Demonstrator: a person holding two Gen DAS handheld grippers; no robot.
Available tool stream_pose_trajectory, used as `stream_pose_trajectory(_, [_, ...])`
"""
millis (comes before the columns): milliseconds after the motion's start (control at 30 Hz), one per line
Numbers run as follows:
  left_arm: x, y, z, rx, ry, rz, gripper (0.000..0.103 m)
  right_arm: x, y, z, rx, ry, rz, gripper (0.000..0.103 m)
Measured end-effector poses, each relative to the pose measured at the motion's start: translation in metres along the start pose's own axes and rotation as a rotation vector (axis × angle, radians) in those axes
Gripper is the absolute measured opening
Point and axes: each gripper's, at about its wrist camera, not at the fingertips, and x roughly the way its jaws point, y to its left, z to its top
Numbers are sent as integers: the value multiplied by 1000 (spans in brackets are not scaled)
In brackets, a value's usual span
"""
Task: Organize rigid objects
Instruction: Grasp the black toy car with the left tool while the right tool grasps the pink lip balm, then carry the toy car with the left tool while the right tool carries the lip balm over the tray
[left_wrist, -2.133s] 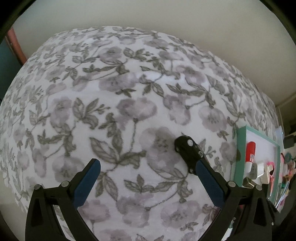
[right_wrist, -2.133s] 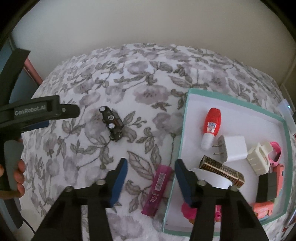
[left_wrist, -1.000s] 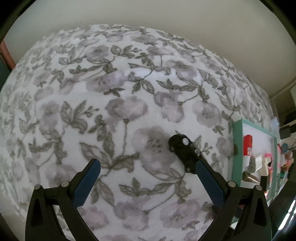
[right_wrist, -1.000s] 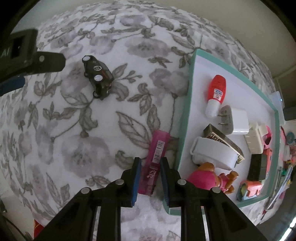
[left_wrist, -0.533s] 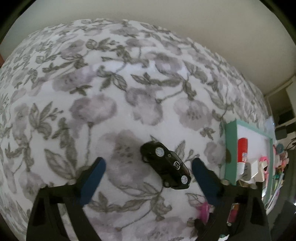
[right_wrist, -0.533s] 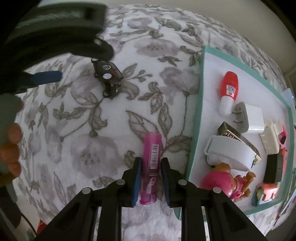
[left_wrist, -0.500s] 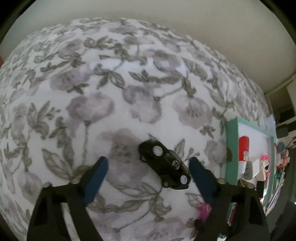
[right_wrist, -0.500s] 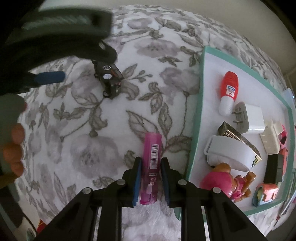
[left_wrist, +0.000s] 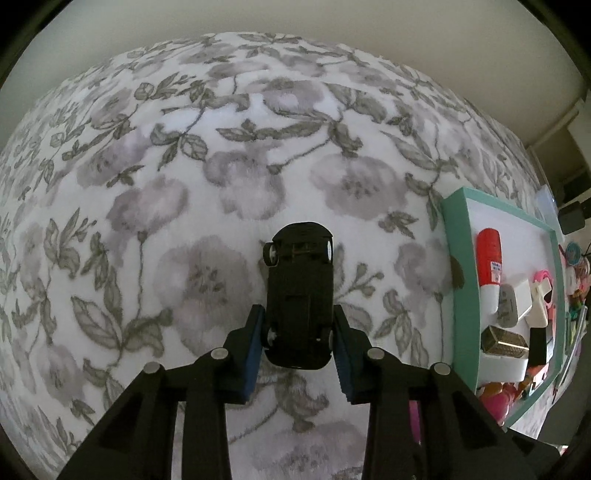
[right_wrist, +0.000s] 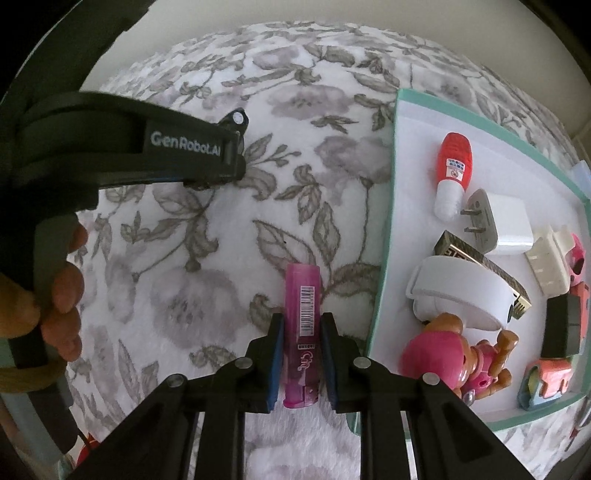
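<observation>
Your left gripper (left_wrist: 298, 334) jaws are closing on the car's (left_wrist: 298, 295) stiff, light flanks; your right gripper (right_wrist: 301, 354) pinches the slick lighter (right_wrist: 301, 332) at mid-body.

left gripper (left_wrist: 298, 345) closing on black toy car (left_wrist: 300, 297), floral cloth (left_wrist: 184, 166), teal tray (left_wrist: 451, 258) right

A soft white cover (left_wrist: 207, 206) printed with grey flowers and leaves spreads across the whole near surface. A plain cream wall (left_wrist: 295, 22) rises behind its far edge. Daylight is even and diffuse.
</observation>
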Motion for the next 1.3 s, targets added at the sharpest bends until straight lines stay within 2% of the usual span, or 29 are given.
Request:
stream_pose_trajectory(300, [-14, 1, -13, -6, -1, 26, 36, -31, -19, -20, 30, -46, 60, 20])
stream_pose_trajectory(433, [-33, 7, -27, -9, -19, 18, 36, -53, -33, -27, 67, -81, 108, 20])
stream_pose_trajectory(600, [-64, -4, -32, -8, -77, -30, 36, -83, -44, -34, 100, -134, 155, 20])
stream_pose_trajectory(767, [-94, -21, -38, 36, -148, 13, 36, -111, -63, -45, 147, -192, 194, 20])
stream_pose_trajectory(1100, [-124, -44, -43, 55, -235, 20, 36, -130, -87, -52, 201, -260, 210, 20])
stream_pose_trajectory(1300, [-128, -64, -45, 73, -256, 7, 36, -134, -102, -48, 224, -290, 186, 20])
